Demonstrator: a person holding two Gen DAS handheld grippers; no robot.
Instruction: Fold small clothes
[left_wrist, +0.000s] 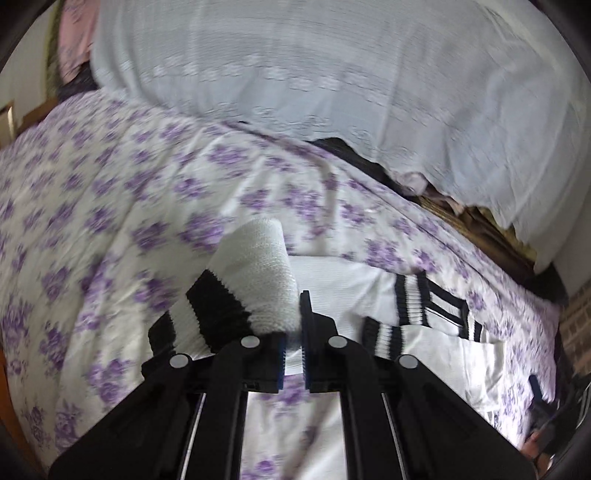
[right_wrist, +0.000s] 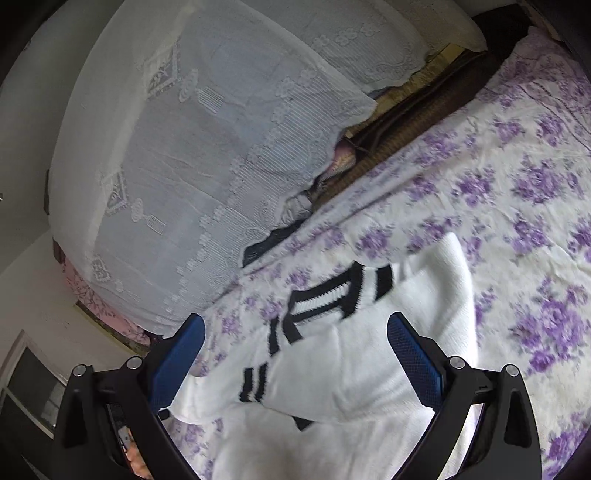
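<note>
Sweater (right_wrist: 354, 369): white knit with black stripes, lying flat on the floral bedsheet (right_wrist: 535, 192), straight under my right claw; in the left view it spreads to the right of my left claw, mid-frame.
Sleeve (left_wrist: 255, 280): lifted off the sheet, cuff with its black band at my left claw, white length rising away to the far side.
Long axis: sleeve runs near-to-far along my left fingers; body runs left-right across the bed in the left view.
Left claw (left_wrist: 293, 332): jaws pinched nearly together on the sleeve cuff.
Right claw (right_wrist: 295, 354): jaws spread wide, holding nothing, hovering above the sweater's striped collar area, blue pads to either side.
Nearer hand: left has the cloth; right is poised but free.
Next, my guess: carry the sleeve right, across the body.
Blur: left view smeared; exact bite depth unclear.
</note>
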